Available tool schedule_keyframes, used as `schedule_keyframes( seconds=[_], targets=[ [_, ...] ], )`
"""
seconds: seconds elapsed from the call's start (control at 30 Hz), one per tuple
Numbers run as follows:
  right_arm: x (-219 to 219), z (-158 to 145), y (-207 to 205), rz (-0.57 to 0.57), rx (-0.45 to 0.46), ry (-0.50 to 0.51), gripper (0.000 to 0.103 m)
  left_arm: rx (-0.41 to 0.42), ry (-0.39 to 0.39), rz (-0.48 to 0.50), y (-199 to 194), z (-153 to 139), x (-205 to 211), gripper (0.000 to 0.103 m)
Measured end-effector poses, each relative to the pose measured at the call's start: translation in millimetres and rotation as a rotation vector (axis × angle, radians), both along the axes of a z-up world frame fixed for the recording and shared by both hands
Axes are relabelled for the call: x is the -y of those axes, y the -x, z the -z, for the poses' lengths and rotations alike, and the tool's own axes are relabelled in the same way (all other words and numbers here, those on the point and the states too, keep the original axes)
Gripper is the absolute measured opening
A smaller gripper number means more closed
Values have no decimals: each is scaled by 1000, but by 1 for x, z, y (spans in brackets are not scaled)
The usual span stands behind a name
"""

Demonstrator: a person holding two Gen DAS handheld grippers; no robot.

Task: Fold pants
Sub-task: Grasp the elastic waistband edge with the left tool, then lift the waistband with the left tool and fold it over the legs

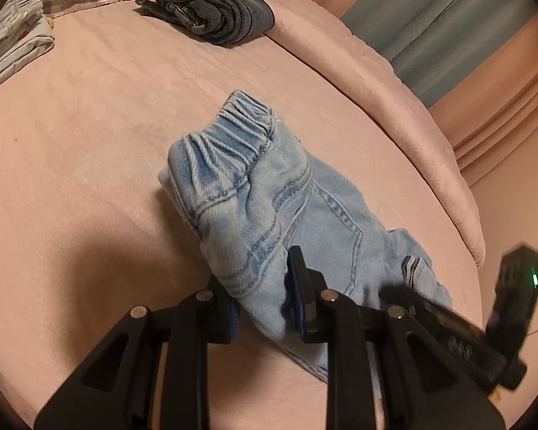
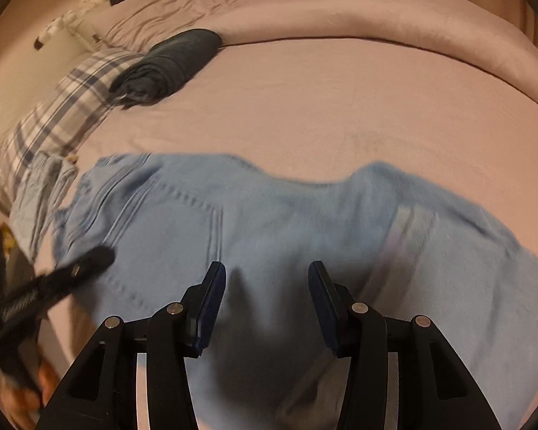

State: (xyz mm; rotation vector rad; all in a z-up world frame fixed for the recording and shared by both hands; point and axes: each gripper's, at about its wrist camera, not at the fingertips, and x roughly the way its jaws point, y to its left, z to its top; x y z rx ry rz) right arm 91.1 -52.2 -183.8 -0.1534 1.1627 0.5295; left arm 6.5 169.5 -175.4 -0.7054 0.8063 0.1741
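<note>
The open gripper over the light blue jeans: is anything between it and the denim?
Nothing visible. The right gripper hangs open right above the light blue jeans, with only bare denim beneath it; the left gripper already pinches their fabric.

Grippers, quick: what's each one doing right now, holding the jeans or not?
Left gripper: shut on a fold of the light blue jeans.
Right gripper: open above the jeans, holding nothing.

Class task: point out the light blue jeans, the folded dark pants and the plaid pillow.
light blue jeans (image 1: 254, 186): left wrist view, below elastic waistband.
folded dark pants (image 1: 218, 10): left wrist view, top fold.
plaid pillow (image 2: 64, 107): right wrist view, striped face.
</note>
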Motion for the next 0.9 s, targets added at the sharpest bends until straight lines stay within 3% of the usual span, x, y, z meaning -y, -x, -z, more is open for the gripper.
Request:
schedule_keyframes(
  seconds=[0.13,0.27,0.4,0.73,0.9],
  targets=[
    [7,1,25,-45,-36,-5,49,-2,-13,0,-1,0,2,23],
    [-8,19,43,-120,8,94,49,-7,-22,5,-2,0,4,23],
    [-16,24,44,-110,48,120,54,-12,-35,10,-4,-1,5,23],
    [-15,20,42,-95,21,103,54,-7,-46,18,-3,-4,6,23],
    [-3,4,39,-46,19,-8,54,24,-93,51,-4,-20,16,23]
  ],
)
